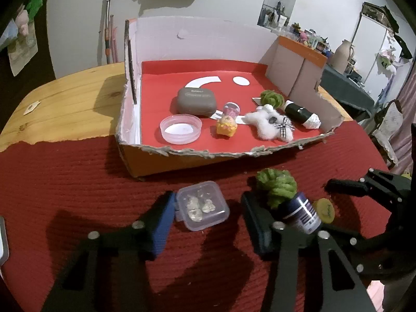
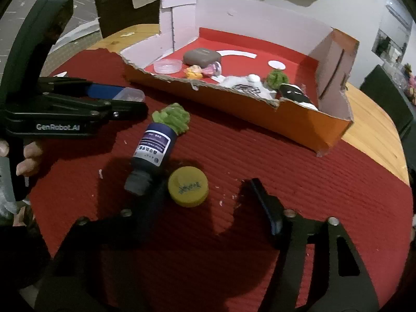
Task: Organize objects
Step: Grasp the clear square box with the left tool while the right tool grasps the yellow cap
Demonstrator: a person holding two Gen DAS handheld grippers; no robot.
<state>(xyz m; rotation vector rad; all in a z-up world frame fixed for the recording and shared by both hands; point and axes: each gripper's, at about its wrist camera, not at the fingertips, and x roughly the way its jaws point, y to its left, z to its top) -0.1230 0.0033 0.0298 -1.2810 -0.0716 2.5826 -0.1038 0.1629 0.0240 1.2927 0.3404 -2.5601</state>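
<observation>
A small clear plastic box [image 1: 201, 205] with pale bits inside lies on the red mat between the fingers of my left gripper [image 1: 208, 221]. The blue left pad touches its side, the right finger stands apart, so the gripper is open. A yellow cap [image 2: 187, 186] lies between the fingers of my right gripper [image 2: 210, 202], which is open, with a wide gap on the cap's right. Beside the cap lies a dark blue labelled bottle [image 2: 153, 148], with a green woolly ball [image 2: 171, 118] at its base. From the right wrist, the left gripper [image 2: 122, 101] shows side-on.
A torn cardboard tray [image 1: 208, 153] with a red floor stands behind, holding a grey case [image 1: 197, 101], a clear round lid [image 1: 180, 128], small toys, a white fluffy toy [image 1: 270, 123], another green ball and a black-and-white bottle [image 1: 299, 113]. A hand [image 2: 26, 156] grips the left tool.
</observation>
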